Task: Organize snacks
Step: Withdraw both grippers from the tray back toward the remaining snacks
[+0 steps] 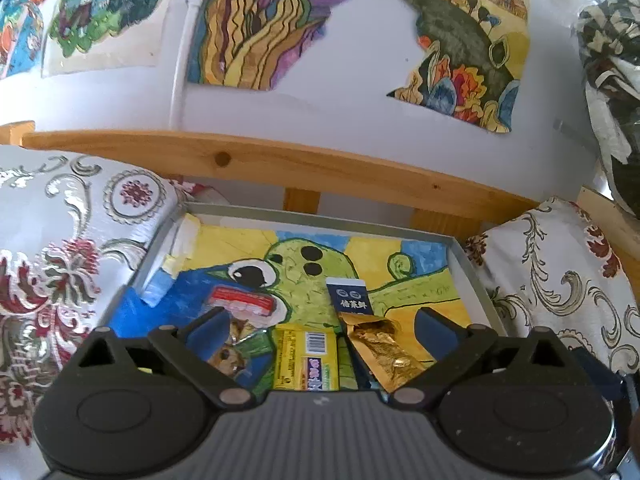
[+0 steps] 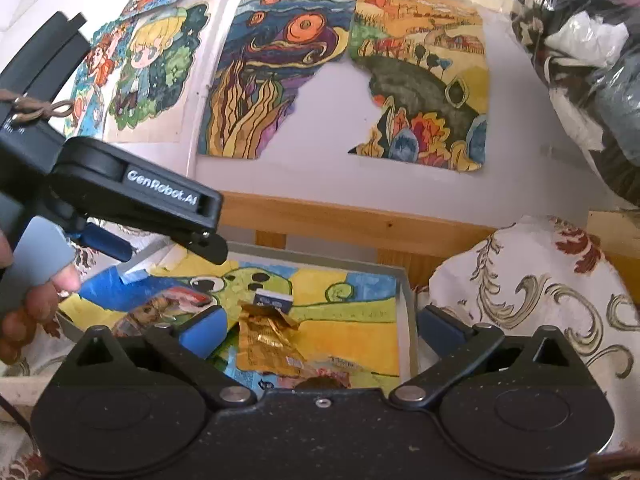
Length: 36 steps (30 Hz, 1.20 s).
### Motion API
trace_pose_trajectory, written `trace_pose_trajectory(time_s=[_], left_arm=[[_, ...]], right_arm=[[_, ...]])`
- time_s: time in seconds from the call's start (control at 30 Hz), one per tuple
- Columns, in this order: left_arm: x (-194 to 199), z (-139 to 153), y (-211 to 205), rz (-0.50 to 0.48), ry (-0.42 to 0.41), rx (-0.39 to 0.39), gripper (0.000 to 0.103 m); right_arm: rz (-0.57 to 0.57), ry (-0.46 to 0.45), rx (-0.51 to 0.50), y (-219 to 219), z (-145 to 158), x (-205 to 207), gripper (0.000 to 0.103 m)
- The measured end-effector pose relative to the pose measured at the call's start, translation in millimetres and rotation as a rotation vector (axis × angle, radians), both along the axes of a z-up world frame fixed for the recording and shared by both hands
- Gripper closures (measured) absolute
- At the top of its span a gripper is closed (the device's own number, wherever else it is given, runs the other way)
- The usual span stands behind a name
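Both claws, the left gripper (image 1: 320, 330) and right gripper (image 2: 320, 328), are wide open and empty. Pinch the gold packet (image 1: 382, 350) in its middle, gently, so it won't slip.

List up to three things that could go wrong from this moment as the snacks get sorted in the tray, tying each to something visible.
1. The gold foil packet lies against the dark blue packet; a grab may catch both.
2. The yellow packet lies flat, so the open left gripper could slip off it or scrape the painted tray lining.
3. The open right gripper works close beside the left gripper; they may collide.
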<state>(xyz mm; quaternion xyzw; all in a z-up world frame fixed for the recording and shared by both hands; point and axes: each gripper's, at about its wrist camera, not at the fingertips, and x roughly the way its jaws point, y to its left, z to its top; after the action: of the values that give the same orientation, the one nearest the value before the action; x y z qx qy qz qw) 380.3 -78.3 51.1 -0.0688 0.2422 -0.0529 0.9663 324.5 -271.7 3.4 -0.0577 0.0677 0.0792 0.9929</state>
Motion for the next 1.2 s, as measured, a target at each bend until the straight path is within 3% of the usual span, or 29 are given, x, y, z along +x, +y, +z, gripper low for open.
trace_pose_trajectory(time_s=[0.7,1.0,1.2], left_arm=[[-99.2,32.5,49.4,0.085,-0.027,0.060,0.001],[-144.7,24.0,68.1,0.123,-0.035,0.042,0.001],[-170.6,12.8,72.0,0.118,-0.048,0.074,0.001]], right_arm=[[0.006,-0.003,0.001,12.3,42.2,-76.7,0.001],[0.045,0.003,-0.019,24.8,45.4,-118.2,0.001],[0.053,0.033,-0.038,26.8,39.5,-142.1,0.001]])
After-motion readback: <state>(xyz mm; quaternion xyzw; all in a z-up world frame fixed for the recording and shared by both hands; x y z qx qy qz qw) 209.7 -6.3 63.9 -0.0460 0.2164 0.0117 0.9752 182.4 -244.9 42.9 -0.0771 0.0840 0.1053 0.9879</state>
